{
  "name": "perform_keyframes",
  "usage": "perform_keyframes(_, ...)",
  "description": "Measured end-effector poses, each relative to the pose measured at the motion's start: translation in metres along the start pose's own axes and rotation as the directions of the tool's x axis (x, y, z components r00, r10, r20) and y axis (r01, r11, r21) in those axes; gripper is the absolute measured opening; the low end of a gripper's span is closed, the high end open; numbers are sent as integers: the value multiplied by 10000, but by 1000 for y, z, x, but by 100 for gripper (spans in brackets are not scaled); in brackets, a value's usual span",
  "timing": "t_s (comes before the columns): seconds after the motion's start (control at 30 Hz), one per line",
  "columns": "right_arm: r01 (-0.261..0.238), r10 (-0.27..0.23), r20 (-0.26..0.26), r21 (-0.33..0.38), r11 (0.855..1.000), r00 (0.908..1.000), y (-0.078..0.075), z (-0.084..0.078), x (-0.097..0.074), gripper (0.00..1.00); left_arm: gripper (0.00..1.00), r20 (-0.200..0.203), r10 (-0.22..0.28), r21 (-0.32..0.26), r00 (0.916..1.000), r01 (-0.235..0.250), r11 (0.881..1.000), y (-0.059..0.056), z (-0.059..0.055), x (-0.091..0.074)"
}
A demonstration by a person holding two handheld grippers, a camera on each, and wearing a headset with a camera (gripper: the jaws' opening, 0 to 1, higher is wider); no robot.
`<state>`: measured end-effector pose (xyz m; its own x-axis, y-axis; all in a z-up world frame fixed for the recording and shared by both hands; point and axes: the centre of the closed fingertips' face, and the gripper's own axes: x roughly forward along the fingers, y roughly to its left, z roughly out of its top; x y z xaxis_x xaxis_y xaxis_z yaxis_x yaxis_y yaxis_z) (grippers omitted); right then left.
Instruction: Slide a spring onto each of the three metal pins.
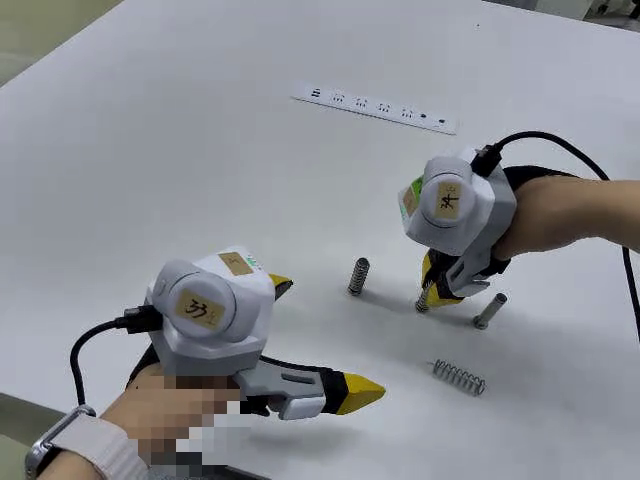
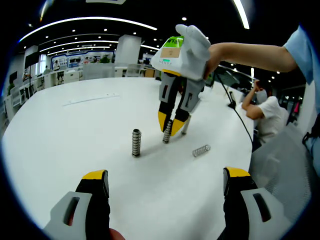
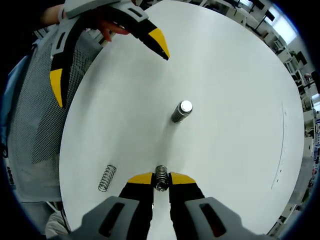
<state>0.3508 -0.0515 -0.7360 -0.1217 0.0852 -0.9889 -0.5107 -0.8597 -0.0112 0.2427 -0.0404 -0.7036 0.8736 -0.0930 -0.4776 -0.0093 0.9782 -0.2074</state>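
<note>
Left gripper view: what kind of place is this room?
Probably a large open-plan office or lab: long ceiling light strips, rows of desks in the background, and a seated person.

Partly hidden parts
The right gripper [image 1: 434, 294] covers most of its spring [image 1: 422, 302]; the bare pin [image 2: 185, 128] sits half behind its jaws.
</note>
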Motion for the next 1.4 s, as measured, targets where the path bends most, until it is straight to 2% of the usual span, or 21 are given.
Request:
perform_keyframes(0.47,-91,91,39,15,10000,10000,0,0,1,15,97,-30,-19,13,10000,19,10000,-1,-1,0)
perform_keyframes(0.7,-75,66,364,234,9997,9993,4,0,-5,32,97,-127,-54,112,9999,56,9999,-1,-3,1)
perform_keyframes(0.93,610,-611,520,47,9981,9968,3,2,-14,73,98,-172,-88,230,9998,92,9997,-3,-4,2)
perform_keyframes(1.03,782,-790,466,185,9968,9958,0,-2,-17,79,99,-182,-44,295,9998,49,9996,-2,-5,2)
perform_keyframes(1.1,772,-793,339,580,9953,9963,3,-8,-17,82,99,-239,-48,342,9997,57,9994,-2,-6,2)
perform_keyframes(1.23,686,-721,373,891,9937,9967,9,-11,-22,85,100,-343,-97,397,9994,110,9992,-5,-8,3)
perform_keyframes(1.4,863,-971,806,1278,9880,9920,13,-11,-30,90,100,-411,-162,438,9990,180,9989,-8,-10,4)
